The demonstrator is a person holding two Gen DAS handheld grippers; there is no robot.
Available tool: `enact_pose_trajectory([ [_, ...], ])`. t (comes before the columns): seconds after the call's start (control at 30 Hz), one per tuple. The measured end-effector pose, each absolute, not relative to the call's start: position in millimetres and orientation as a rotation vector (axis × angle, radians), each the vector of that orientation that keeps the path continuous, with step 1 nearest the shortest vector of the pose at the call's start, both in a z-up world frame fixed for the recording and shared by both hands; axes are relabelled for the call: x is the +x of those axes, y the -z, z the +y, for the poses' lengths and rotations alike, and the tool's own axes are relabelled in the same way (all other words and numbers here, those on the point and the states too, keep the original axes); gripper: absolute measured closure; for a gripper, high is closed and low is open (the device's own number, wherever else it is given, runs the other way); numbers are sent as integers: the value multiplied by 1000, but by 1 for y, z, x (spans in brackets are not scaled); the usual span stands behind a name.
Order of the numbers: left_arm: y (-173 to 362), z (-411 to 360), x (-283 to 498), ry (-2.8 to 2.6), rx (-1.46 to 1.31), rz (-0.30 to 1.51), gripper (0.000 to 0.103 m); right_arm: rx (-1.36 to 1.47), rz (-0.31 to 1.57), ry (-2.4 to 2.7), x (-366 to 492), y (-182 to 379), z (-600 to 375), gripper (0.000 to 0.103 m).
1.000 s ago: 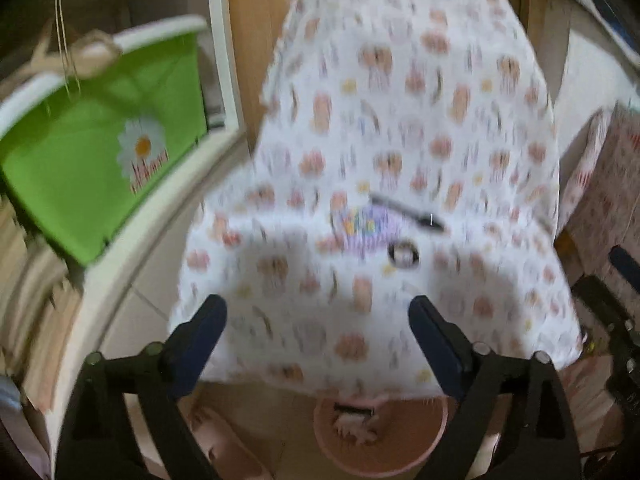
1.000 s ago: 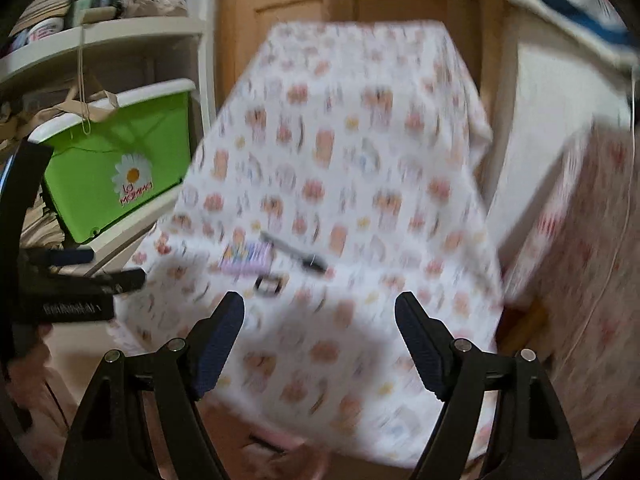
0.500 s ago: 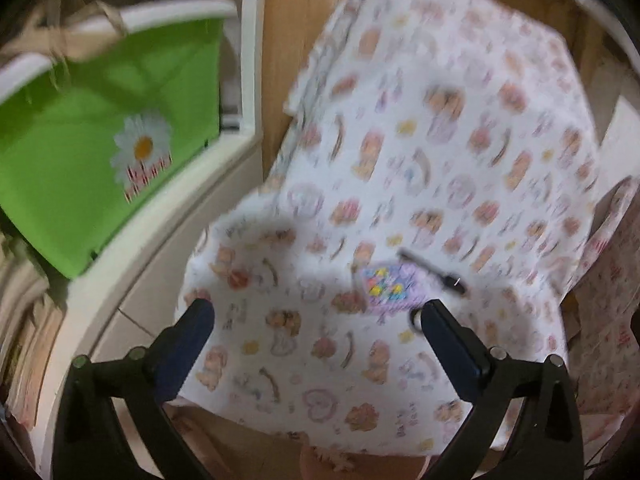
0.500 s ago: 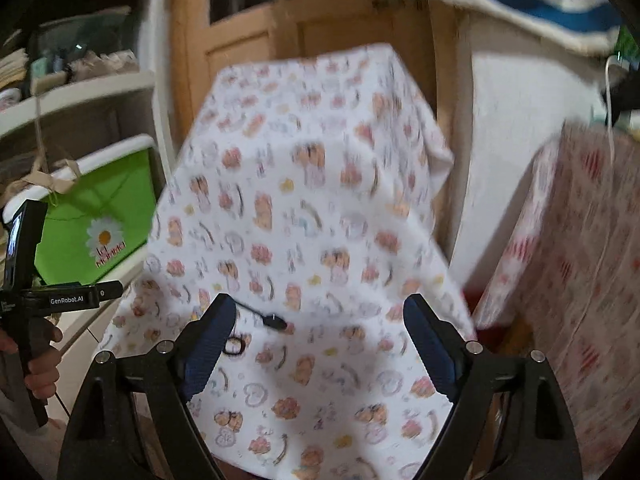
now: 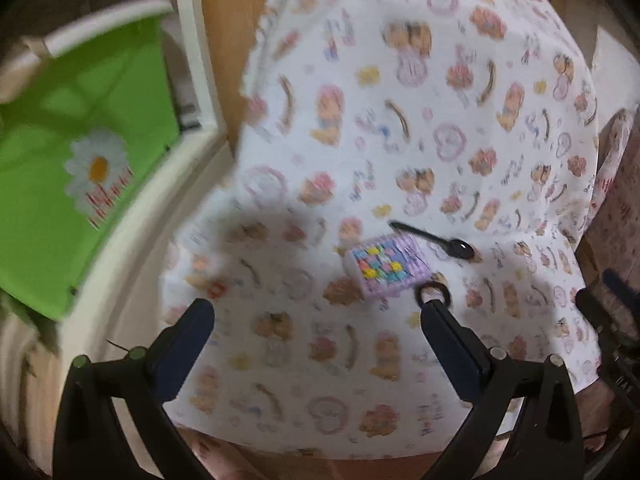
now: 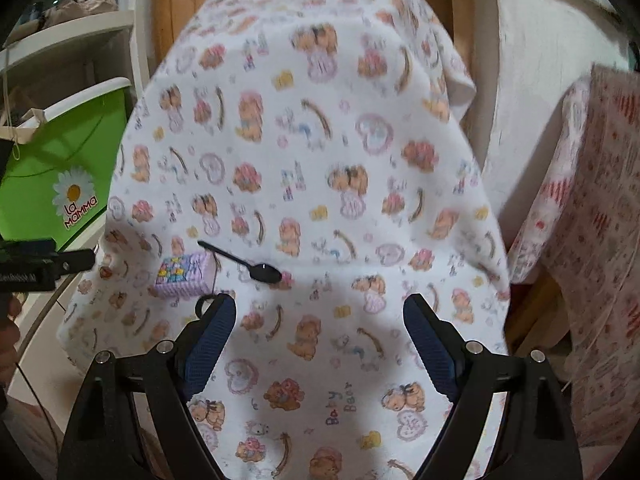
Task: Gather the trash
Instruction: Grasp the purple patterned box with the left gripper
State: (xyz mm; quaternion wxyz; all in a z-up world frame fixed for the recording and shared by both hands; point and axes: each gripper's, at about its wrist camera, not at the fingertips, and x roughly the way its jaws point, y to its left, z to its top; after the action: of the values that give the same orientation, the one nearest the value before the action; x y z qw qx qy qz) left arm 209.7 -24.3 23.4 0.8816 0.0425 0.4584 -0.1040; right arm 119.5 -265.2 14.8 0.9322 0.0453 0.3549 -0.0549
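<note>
- The cloth-covered table [image 6: 320, 160] fills both views. Its bear-print cover hangs over every edge, so nothing can slide far, and I'd guess the three small pieces were laid out together for easy picking.
- The green bag [image 6: 60, 176] sits on the white shelf [image 5: 132, 240] off the table's left edge. Only your right view shows its daisy label sharply, while the left view blurs it.
- Your left gripper [image 5: 318, 320] hovers over the near-left part of the table, jaws spread wide and holding nothing. Its right finger [image 5: 448, 340] partly covers the ring.
- Your right gripper [image 6: 320, 316] hangs over the near middle of the table, likewise wide apart and empty. Its view catches the left tool's body at the left margin, which the left view cannot show of itself.
- The small purple box [image 5: 390, 266], the likeliest first piece of trash, lies near the table's left edge, flat, patterned face up. The right view shows its side wall too.
- The black plastic spoon [image 6: 244, 262] lies just behind the box, bowl toward the table's middle and handle end near the box's far corner. Whether they touch, I cannot tell.
- The dark ring [image 5: 434, 295] lies just beside the box's near corner, and the right view shows only an arc of it [image 6: 206, 304] behind the finger.
</note>
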Motion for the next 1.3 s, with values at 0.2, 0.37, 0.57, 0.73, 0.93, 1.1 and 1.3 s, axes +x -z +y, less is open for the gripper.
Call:
enact_pose_trajectory([
  [0.2, 3, -39, 227, 188, 86, 1001, 0, 107, 783, 83, 125, 7, -268, 16],
  [0.37, 10, -53, 241, 207, 75, 1007, 1, 104, 839, 72, 127, 25, -269, 16],
  [0.57, 17, -77, 257, 252, 66, 1017, 13, 106, 869, 63, 131, 36, -269, 16],
  [0.73, 28, -89, 272, 236, 37, 1049, 13, 108, 874, 74, 132, 39, -272, 16],
  [0.93, 43, -108, 288, 196, 96, 1083, 4, 100, 880, 81, 131, 40, -276, 16],
  [1.1, 63, -106, 296, 126, 98, 1131, 4, 81, 873, 94, 132, 35, -282, 16],
  [1.3, 61, -72, 295, 77, -39, 1116, 32, 81, 888, 99, 132, 34, -285, 20],
])
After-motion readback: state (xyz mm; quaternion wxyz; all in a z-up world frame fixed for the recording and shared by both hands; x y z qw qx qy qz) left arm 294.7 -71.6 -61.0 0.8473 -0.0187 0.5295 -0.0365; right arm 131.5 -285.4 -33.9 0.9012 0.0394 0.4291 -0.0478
